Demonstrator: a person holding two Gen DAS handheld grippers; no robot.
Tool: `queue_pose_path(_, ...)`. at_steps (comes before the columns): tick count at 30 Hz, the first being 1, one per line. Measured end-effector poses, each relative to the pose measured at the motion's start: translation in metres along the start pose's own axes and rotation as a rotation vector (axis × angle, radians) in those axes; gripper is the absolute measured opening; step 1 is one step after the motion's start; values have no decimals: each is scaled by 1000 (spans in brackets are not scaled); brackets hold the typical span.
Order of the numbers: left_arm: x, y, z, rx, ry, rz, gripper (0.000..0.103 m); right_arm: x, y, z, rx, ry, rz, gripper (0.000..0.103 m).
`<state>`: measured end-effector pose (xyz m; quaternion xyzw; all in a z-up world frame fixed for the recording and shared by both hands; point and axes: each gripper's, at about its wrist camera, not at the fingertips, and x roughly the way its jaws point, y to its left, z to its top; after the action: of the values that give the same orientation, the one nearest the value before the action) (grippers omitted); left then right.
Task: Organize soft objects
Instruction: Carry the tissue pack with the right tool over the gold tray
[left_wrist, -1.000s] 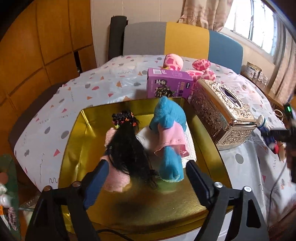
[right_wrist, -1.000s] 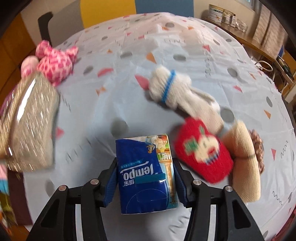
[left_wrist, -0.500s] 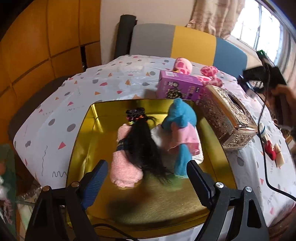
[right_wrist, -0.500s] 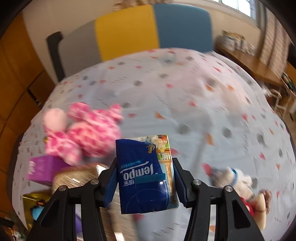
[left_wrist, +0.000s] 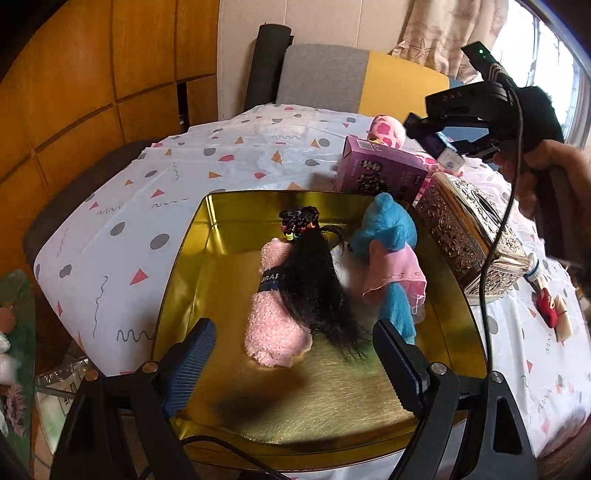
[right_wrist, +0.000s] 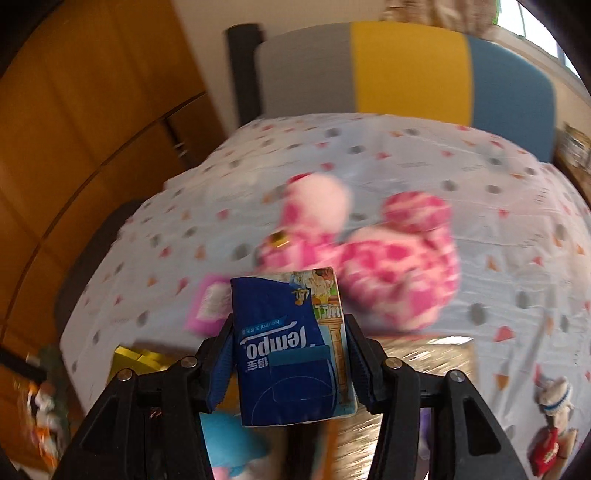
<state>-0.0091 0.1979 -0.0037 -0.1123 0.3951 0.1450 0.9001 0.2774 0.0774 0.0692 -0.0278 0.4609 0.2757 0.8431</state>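
Two right gripper (right_wrist: 290, 354) fingers clamp a blue tissue pack (right_wrist: 291, 347); left gripper (left_wrist: 293, 363) fingers spread empty.

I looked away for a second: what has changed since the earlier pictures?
The right gripper, still shut on the blue tissue pack, has swung from the small knitted toys to above the pink spotted plush and ornate tissue box. The left gripper stays open over the gold tray, toys unmoved.
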Motion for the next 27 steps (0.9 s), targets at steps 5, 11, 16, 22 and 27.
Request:
queue_pose_path(5, -3, 1, -1, -2, -8, 11, 89, 3, 36, -27, -38, 56, 124, 54)
queue_pose_path(11, -11, 5, -3, -12, -29, 26, 90, 10, 79, -60, -65, 123, 264, 54)
queue_pose_path(16, -16, 11, -5, -25, -37, 29, 90, 23, 98, -85, -93, 171, 293, 54)
queue_pose_path(22, -19, 16, -8, -37, -42, 29, 90, 32, 102, -108, -129, 193, 264, 54)
queue_pose_path(27, -20, 17, -8, -42, -48, 29, 91, 26, 101, -120, -201, 165, 157, 53)
